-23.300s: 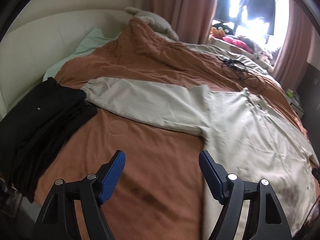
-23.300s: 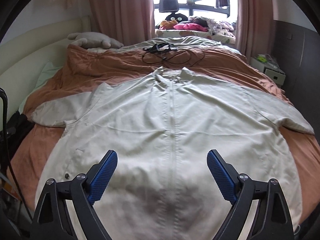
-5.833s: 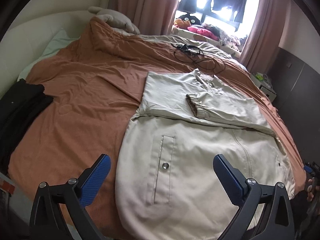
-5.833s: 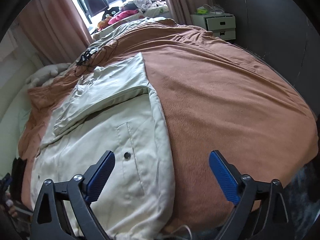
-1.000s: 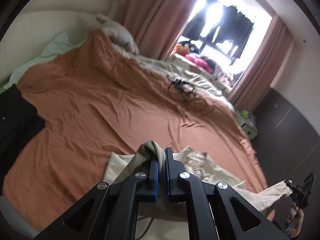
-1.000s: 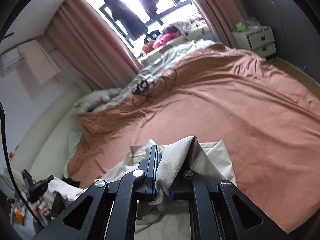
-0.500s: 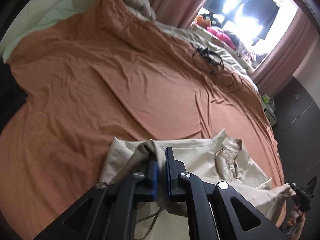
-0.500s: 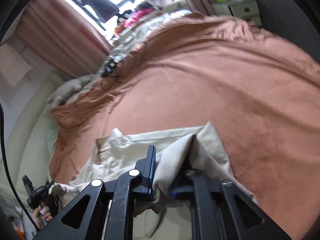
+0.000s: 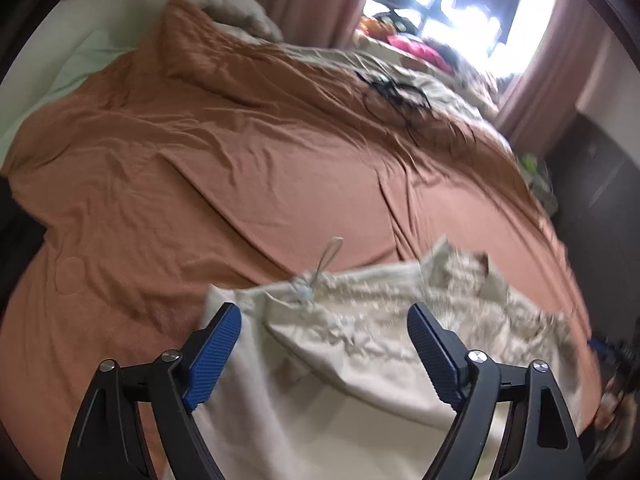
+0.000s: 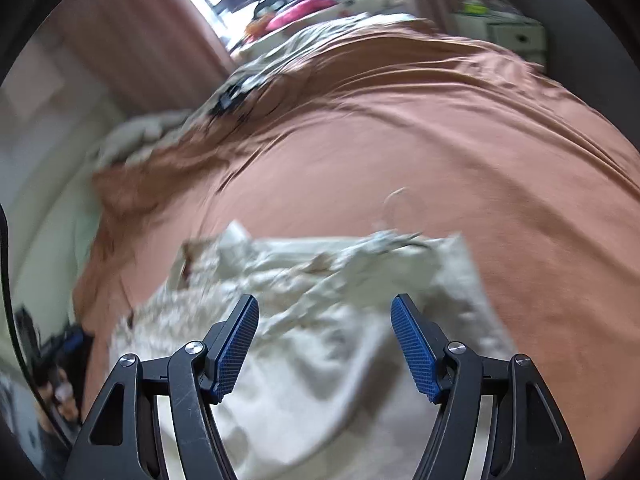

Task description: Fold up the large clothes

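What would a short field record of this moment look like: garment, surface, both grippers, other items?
garment: beige jacket, folded over itself, rumpled, lying on the bed
surface: orange-brown bedspread, wrinkled
left gripper: open, empty, above the jacket
right gripper: open, empty, above the jacket
drawcord: pale loop lying past the jacket's far edge
other items: black cables at the far side of the bed; dark clothing at its left edge
image quality: motion blur in both views

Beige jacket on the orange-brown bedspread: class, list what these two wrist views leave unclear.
- Beige jacket: near edge cut off by the left wrist view's bottom, behind the open left gripper.
- Right wrist view: motion blur smears the fabric ahead of the open right gripper, so fold neatness is unreadable.
- Black cables: too small to identify.
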`<state>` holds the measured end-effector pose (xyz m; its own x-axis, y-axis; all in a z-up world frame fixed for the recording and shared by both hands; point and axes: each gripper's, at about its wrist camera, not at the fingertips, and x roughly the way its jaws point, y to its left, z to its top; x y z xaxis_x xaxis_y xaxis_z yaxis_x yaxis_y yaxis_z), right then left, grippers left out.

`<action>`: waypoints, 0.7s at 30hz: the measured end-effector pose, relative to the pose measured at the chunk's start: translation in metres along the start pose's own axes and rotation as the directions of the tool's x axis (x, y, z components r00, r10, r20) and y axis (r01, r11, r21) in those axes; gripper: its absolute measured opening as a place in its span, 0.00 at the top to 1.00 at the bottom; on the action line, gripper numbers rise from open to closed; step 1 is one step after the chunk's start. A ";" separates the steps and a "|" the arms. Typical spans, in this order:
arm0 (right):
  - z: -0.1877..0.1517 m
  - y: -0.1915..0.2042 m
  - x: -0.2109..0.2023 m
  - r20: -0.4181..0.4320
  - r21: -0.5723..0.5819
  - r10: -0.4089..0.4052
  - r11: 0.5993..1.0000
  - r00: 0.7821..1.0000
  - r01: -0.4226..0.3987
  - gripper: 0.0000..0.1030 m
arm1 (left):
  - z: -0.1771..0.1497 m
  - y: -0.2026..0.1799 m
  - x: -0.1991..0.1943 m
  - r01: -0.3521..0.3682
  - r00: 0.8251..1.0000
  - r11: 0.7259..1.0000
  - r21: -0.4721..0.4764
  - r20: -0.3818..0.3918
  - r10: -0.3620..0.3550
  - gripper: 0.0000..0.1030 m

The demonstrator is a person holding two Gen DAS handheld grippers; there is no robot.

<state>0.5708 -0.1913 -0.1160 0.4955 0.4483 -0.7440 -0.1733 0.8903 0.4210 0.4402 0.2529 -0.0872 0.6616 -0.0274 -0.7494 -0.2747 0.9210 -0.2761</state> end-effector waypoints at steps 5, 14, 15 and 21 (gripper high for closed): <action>-0.015 0.043 0.035 -0.097 -0.097 -0.005 0.995 0.995 -0.004 0.33 | -0.018 -0.027 0.034 0.002 0.993 0.996 0.084 -0.119 0.008 0.31; -0.046 0.083 0.088 -0.227 -0.219 -0.090 0.975 0.970 0.039 0.33 | -0.046 -0.075 0.079 0.006 0.968 0.972 0.236 -0.245 0.053 0.31; -0.048 0.083 0.093 -0.239 -0.221 -0.094 0.974 0.966 0.040 0.33 | -0.050 -0.080 0.084 0.004 0.964 0.967 0.256 -0.258 0.065 0.31; -0.056 0.089 0.112 -0.282 -0.264 -0.096 0.964 0.955 0.019 0.97 | -0.071 -0.106 0.111 0.010 0.945 0.935 0.354 -0.310 0.108 1.00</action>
<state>0.5633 -0.0571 -0.1903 0.2494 0.3647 -0.8971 -0.3821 0.8883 0.2549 0.4928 0.1250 -0.1838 0.3795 -0.0471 -0.9240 -0.0030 0.9986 -0.0522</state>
